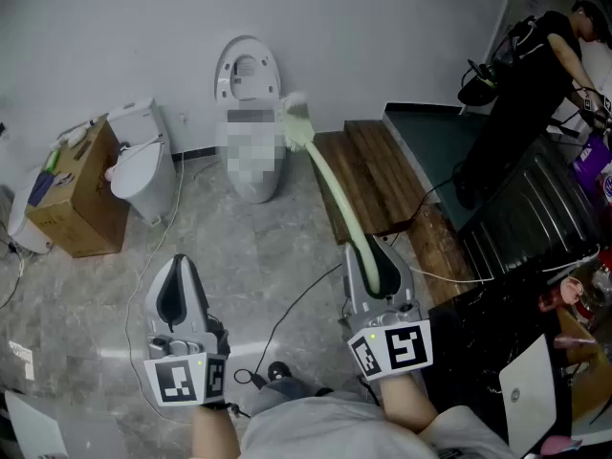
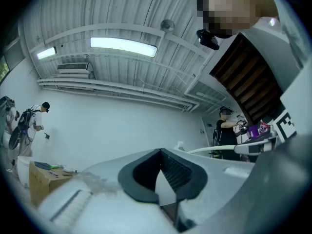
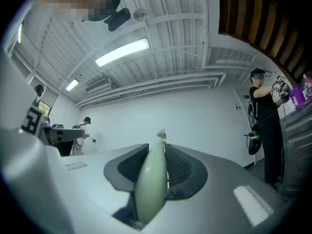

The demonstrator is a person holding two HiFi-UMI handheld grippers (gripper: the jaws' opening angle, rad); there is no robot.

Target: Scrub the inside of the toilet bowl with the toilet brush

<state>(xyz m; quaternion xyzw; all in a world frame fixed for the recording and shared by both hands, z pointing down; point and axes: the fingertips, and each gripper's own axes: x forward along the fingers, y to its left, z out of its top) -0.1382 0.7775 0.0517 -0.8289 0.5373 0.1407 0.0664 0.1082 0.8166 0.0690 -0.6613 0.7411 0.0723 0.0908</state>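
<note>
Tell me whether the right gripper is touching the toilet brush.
Touching. The right gripper view shows the right gripper with both jaws pressed against the pale green handle of the toilet brush between them.

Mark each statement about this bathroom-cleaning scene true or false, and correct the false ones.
1. The right gripper grips the toilet brush by its handle. True.
2. The left gripper holds a sponge. False: its jaws are together with nothing between them.
3. The toilet nearest the brush head has its lid raised. True.
4. The cardboard box stands on the wooden platform. False: it stands on the floor beside the second toilet, far to the left of the platform.
</note>
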